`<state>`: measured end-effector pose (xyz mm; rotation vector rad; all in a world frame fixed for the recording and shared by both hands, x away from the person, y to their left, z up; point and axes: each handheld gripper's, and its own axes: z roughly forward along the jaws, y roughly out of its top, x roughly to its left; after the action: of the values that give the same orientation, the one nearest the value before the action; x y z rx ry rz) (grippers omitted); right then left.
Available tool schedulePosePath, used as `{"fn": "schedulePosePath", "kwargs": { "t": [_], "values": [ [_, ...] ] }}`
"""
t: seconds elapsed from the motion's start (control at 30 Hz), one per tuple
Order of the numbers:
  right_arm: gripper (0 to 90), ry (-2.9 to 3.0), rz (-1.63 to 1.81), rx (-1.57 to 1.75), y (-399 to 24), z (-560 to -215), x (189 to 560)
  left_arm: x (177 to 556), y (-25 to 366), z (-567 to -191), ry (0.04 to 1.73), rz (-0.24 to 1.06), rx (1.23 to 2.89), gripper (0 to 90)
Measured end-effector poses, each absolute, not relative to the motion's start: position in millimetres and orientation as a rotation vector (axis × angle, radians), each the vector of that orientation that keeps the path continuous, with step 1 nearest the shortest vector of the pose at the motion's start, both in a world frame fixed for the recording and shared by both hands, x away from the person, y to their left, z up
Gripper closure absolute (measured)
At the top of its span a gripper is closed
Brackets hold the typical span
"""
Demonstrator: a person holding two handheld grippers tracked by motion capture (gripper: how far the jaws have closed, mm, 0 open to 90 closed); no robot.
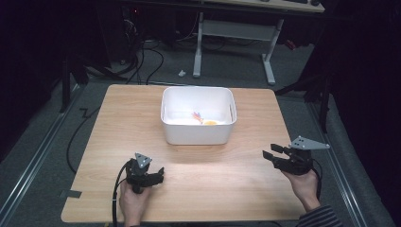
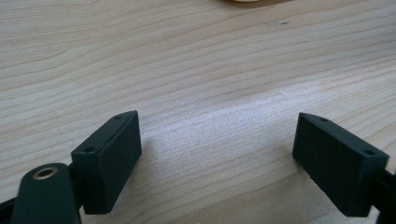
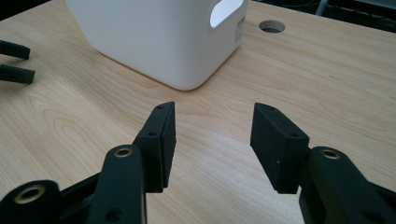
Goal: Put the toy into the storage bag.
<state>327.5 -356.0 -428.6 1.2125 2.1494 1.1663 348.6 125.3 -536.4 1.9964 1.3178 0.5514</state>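
A white plastic bin [image 1: 197, 126] stands on the wooden table [image 1: 118, 123] at its far middle, with a yellow item [image 1: 210, 122] and a small colourful item [image 1: 196, 116] inside. My left gripper [image 1: 160, 174] rests low on the table near the front left, held by a hand. In the left gripper view my left gripper [image 2: 217, 156] has its jaws wide apart over bare wood, open and empty. My right gripper [image 1: 273, 155] hovers at the front right, pointing left toward the bin. In the right gripper view my right gripper [image 3: 212, 140] is open and empty, and the bin [image 3: 159, 37] lies just ahead.
A round cable hole [image 3: 272, 26] sits in the table beyond the bin. The left gripper's jaw tips [image 3: 16, 63] show at the left edge of the right gripper view. A white desk frame [image 1: 236, 33] and cables lie on the floor behind the table.
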Motion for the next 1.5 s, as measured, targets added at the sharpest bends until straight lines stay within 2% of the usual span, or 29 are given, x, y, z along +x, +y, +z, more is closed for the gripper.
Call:
{"fn": "schedulePosePath", "kwargs": {
  "t": [1.5],
  "values": [
    [49.0,2.211,0.924,1.344,-336.0,-525.9,352.7,348.5,125.3,-536.4,1.318,0.551,1.996,15.8]
  ]
}}
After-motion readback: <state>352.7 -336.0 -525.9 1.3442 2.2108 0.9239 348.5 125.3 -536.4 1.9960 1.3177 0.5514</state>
